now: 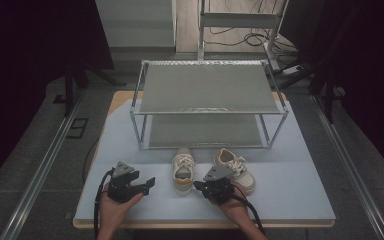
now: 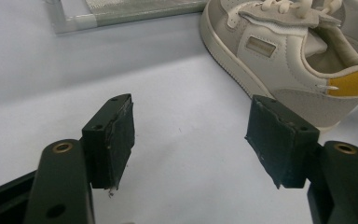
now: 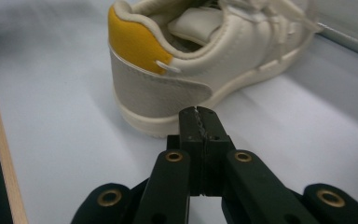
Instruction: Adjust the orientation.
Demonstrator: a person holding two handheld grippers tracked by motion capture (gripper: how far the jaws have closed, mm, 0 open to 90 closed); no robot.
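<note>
Two small cream sneakers stand on the pale table top in front of a metal rack. The left sneaker (image 1: 183,172) has a yellow heel tab; the right sneaker (image 1: 237,169) lies beside it. My left gripper (image 1: 149,184) is open, its jaws pointing right toward the left sneaker (image 2: 279,60), with bare table between them (image 2: 191,140). My right gripper (image 1: 197,186) sits between the two sneakers, pointing left. Its jaws are shut on nothing, the tip (image 3: 199,114) right at the sole below the heel of the left sneaker (image 3: 191,60).
A two-shelf metal rack (image 1: 210,90) stands at the back of the table, both shelves bare; its frame (image 2: 121,14) lies just beyond the sneakers. The table's wooden edge (image 3: 0,140) runs near my right gripper. Dark floor and rails surround the table.
</note>
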